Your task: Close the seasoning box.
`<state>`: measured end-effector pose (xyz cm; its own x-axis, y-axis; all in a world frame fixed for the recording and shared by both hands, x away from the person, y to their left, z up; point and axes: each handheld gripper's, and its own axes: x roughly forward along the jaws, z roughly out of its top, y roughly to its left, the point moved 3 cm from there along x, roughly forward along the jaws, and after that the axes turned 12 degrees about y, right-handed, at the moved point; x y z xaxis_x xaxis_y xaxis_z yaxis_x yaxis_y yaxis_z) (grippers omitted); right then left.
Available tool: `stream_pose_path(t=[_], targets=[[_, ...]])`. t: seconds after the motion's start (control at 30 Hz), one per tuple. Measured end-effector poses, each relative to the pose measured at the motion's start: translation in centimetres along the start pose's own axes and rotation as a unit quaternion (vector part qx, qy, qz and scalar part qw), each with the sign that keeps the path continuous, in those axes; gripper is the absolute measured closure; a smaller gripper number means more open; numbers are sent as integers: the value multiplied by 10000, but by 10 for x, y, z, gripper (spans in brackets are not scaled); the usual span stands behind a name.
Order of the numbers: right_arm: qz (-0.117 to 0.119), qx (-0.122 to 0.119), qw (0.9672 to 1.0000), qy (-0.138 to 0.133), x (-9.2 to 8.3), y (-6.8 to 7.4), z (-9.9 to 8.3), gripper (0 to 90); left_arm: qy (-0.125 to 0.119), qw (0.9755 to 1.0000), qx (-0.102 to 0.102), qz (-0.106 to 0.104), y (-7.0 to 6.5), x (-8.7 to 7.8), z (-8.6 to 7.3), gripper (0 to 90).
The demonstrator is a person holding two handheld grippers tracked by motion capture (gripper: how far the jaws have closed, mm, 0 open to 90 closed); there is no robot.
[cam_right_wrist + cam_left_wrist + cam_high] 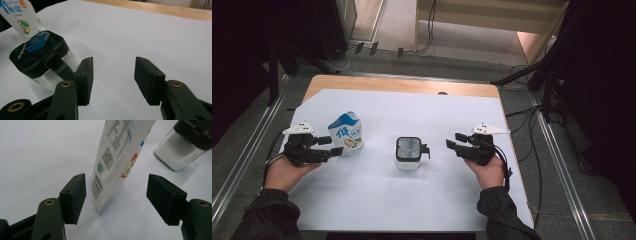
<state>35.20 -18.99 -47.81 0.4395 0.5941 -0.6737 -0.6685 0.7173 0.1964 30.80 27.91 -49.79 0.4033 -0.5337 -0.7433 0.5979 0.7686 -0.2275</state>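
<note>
Left hand-held gripper (335, 147) held apart, straddling upright salt pouch (346, 132) for grasp; right hand-held gripper (452, 140) apart, nothing between, beside lidded jar (408, 152).

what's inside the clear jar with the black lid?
The jar holds a white granular fill, seen through its wall in the left gripper view. The black lid is closed, so the fill's top surface is covered.

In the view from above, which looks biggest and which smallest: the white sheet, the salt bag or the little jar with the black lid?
1. White sheet, by far the largest; it covers most of the table.
2. Salt bag, standing upright.
3. Jar, slightly smaller than the bag; the two look close, so that order is less sure.
</note>
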Motion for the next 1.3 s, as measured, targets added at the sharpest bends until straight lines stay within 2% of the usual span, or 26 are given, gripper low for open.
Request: stream_pose_path(t=[0.13, 0.4, 0.63, 0.8, 1.3], targets=[[-119, 90, 9999, -50, -6, -8, -3, 503, 53, 10000, 41, -34, 0, 2, 1, 330], [-314, 376, 9988, -78, -14, -27, -11, 501, -69, 9999, 7, -82, 2, 3, 3, 329], [-402, 484, 9980, -60, -13, -36, -15, 499, -69, 10000, 16, -67, 3, 4, 4, 329], [-409, 535, 9977, -25, -11, -38, -15, 499, -84, 9999, 30, -96, 2, 4, 4, 330], [-390, 432, 9983, 15, -8, -34, -15, 499, -73, 9999, 8, -93, 2, 4, 4, 329]])
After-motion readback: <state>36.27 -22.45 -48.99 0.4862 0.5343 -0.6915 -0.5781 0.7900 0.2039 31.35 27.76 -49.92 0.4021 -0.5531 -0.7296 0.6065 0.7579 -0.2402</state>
